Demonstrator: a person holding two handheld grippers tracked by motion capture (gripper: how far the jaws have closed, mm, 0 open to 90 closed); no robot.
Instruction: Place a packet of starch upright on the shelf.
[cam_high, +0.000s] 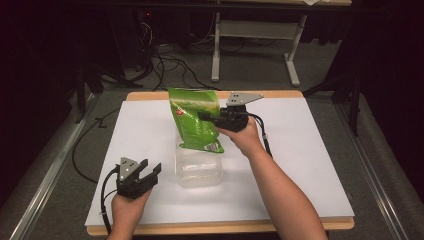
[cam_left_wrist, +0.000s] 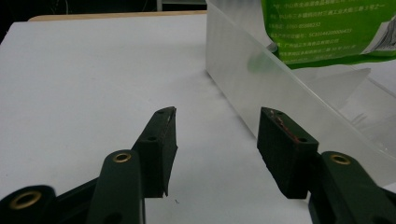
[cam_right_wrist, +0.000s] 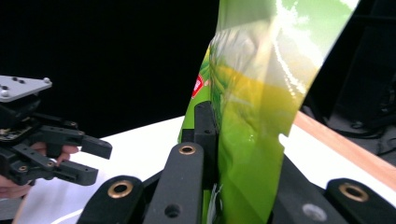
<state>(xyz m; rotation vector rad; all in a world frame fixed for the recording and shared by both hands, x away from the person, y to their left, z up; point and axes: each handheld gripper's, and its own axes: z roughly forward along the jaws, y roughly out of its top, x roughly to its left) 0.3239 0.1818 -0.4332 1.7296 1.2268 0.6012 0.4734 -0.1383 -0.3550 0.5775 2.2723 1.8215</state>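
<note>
The right gripper (cam_high: 207, 117) is held aloft on an outstretched forearm, jaws pointing leftward in the high view and clamped on a green pouch (cam_high: 194, 120). The left gripper (cam_high: 150, 171) rests low by the near edge, jaws parted with nothing between them.

1. The white worktop (cam_high: 150, 130) is evenly lit from above; the room around the worktop falls to near black.
2. Glare streaks the green bag (cam_right_wrist: 252, 116) in the right gripper view, where it is soft and blurred.
3. Near fingers (cam_left_wrist: 159, 144) look slightly soft.
</note>
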